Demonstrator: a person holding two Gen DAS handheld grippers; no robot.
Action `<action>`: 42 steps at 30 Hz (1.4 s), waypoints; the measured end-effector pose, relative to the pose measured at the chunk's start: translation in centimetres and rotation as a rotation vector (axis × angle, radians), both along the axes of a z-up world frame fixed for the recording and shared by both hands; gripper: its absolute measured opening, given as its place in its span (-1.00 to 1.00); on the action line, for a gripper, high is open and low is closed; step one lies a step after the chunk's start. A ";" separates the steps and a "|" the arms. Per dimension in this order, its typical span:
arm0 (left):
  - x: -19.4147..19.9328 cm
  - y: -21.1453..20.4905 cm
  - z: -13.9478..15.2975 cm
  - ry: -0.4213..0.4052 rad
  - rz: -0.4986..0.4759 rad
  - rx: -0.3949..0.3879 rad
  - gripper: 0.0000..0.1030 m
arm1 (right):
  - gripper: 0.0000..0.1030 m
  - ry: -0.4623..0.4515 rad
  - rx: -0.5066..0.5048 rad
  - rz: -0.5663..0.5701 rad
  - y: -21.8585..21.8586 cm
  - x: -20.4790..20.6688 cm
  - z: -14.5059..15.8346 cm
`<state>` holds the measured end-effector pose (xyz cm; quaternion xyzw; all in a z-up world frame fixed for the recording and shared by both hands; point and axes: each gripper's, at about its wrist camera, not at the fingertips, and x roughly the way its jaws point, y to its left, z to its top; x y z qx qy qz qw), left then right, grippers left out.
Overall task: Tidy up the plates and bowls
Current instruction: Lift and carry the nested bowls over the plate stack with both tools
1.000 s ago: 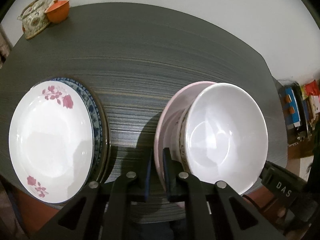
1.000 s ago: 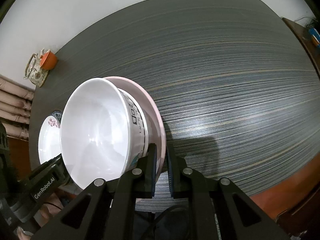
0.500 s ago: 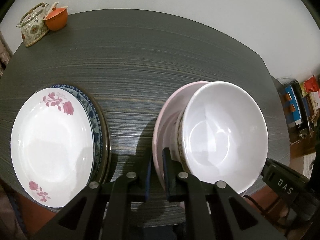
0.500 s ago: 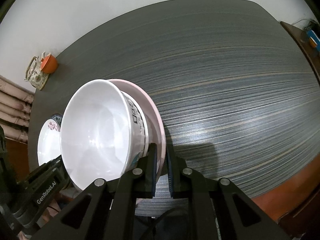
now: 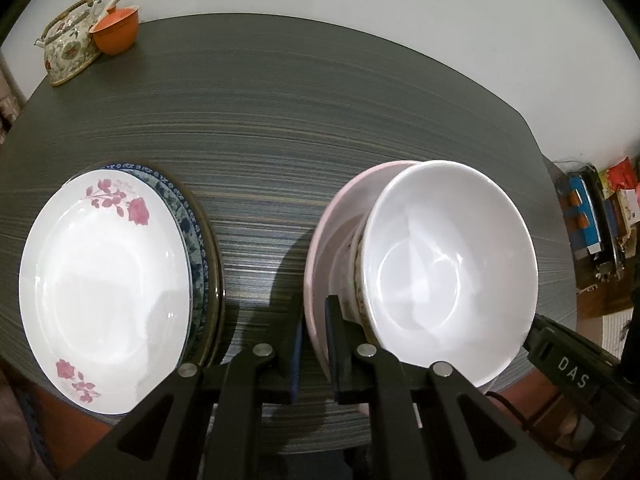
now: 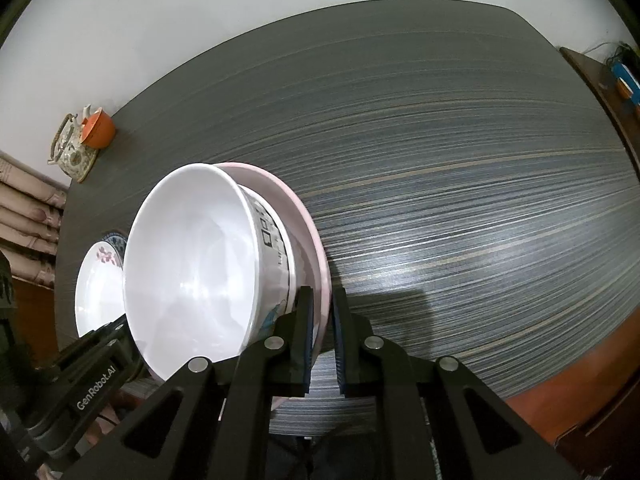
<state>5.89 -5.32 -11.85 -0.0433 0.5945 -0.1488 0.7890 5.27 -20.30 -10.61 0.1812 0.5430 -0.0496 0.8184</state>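
Note:
A pink plate (image 5: 320,240) carries a stack of bowls with a white bowl (image 5: 448,264) on top. Both grippers clamp the plate's rim from opposite sides and hold it above the table. My left gripper (image 5: 316,332) is shut on the rim's left edge. My right gripper (image 6: 322,320) is shut on the rim's right edge, where the pink plate (image 6: 316,248) and the white bowl (image 6: 192,256) fill the left of the right wrist view. A white rose-patterned plate (image 5: 104,280) tops a stack of plates at the left, over a blue-patterned plate (image 5: 196,232).
The dark striped table (image 5: 300,120) stretches behind. A floral teapot (image 5: 68,48) and an orange cup (image 5: 116,32) stand at its far left corner. A side shelf with boxes (image 5: 592,220) is off the table's right edge.
Both grippers have lifted slightly and drawn back with the pink plate and bowls; the far table edge and teapot sit lower in view. Grip unchanged.

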 end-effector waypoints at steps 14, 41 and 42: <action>-0.2 0.8 1.6 -0.026 0.034 -0.003 -0.84 | -0.79 -0.022 -0.012 0.018 0.4 -0.2 1.3; -3.3 11.0 6.7 -0.111 0.325 0.026 -0.84 | -0.79 -0.077 0.006 0.257 8.8 1.3 4.8; -3.3 11.4 6.8 -0.115 0.334 0.035 -0.84 | -0.79 -0.074 0.010 0.272 9.5 1.4 4.7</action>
